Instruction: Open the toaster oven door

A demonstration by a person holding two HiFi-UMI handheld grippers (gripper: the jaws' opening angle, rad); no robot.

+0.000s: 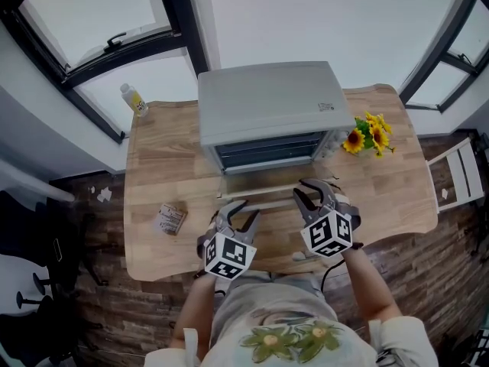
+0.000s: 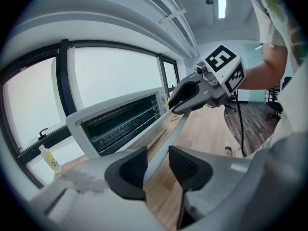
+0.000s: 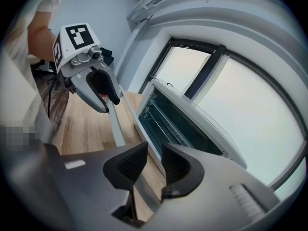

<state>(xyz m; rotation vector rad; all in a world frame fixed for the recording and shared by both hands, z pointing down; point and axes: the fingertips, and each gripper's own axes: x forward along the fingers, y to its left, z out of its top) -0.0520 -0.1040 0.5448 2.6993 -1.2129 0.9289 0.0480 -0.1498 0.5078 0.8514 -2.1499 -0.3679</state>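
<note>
Both claws at the handle [image 1: 271,195] of the dropped-open toaster oven [image 1: 267,102] door [image 1: 263,180], frame centre.
Left claw [image 1: 241,209] wide, pads loose either side of the handle; right claw [image 1: 309,192] narrower, pinching it. Door lies flat near the table [image 1: 153,167] front edge; bare wood both sides, sunflowers [image 1: 370,138] right.

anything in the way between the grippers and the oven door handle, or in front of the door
Nothing visible. The door handle already runs between the jaws of the left gripper and the right gripper. The table in front of the lowered door looks bare; the snack packet lies off to the left.
</note>
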